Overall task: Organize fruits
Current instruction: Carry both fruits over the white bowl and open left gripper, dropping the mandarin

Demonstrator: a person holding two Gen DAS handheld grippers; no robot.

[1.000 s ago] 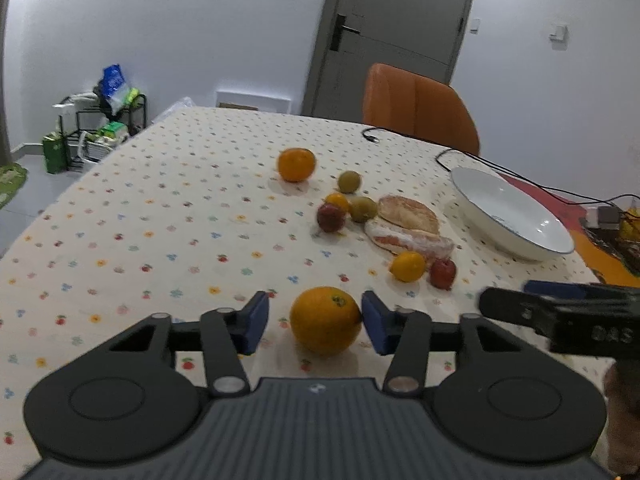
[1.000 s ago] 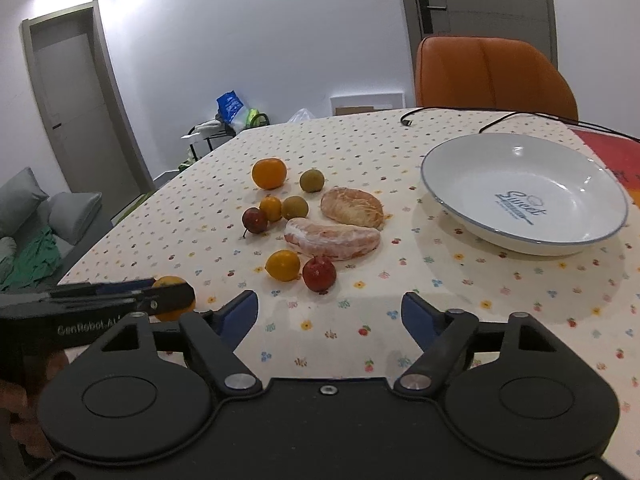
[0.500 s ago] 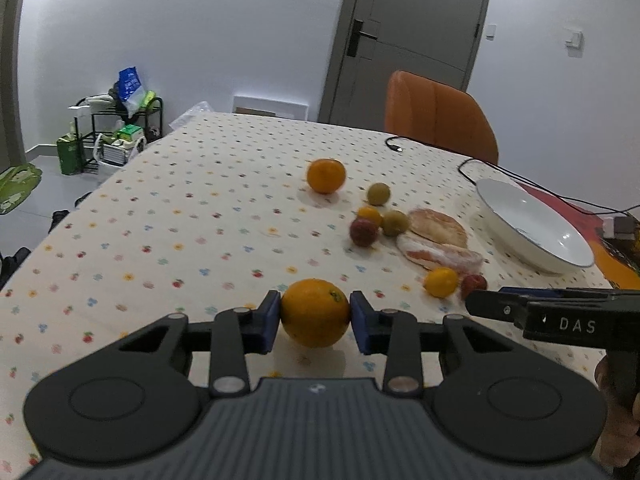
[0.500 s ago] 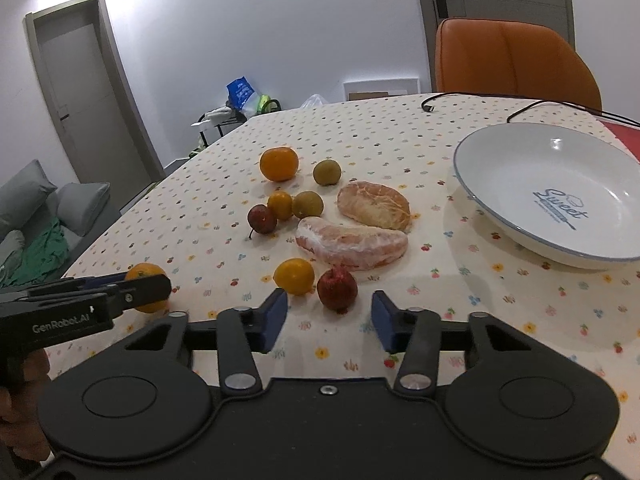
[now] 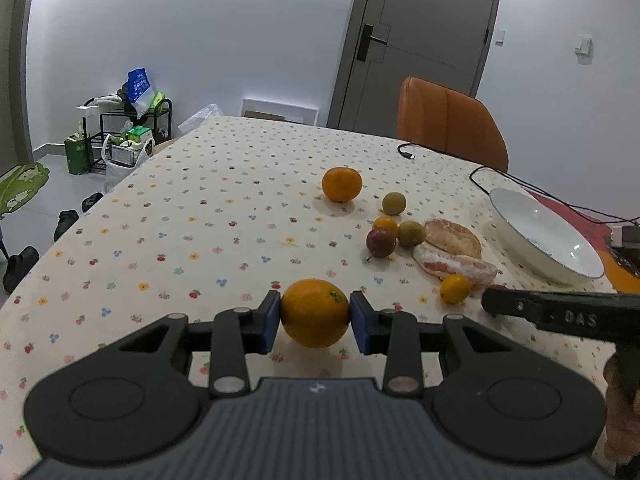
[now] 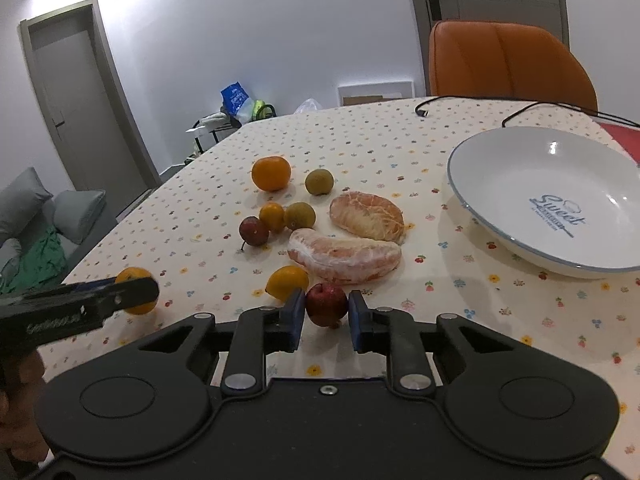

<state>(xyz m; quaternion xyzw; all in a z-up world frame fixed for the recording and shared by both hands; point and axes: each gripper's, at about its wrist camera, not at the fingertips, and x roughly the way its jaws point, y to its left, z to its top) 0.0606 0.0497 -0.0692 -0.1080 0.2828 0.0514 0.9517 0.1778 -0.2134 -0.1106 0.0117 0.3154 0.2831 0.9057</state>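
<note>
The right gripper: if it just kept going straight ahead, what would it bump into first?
The right gripper already brackets the small red fruit. Beyond it, the peeled pomelo wedge likely comes first, though depth is hard to judge.

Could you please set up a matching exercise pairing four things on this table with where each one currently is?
Things:
1. large orange
2. small red fruit
3. white bowl
4. peeled pomelo segment

Places:
A. lying on the tablecloth just behind the small red fruit
B. between the jaws of the left gripper
C. far right of the table, with no fruit in it
D. between the jaws of the right gripper

Pairs: 1-B, 2-D, 3-C, 4-A
</note>
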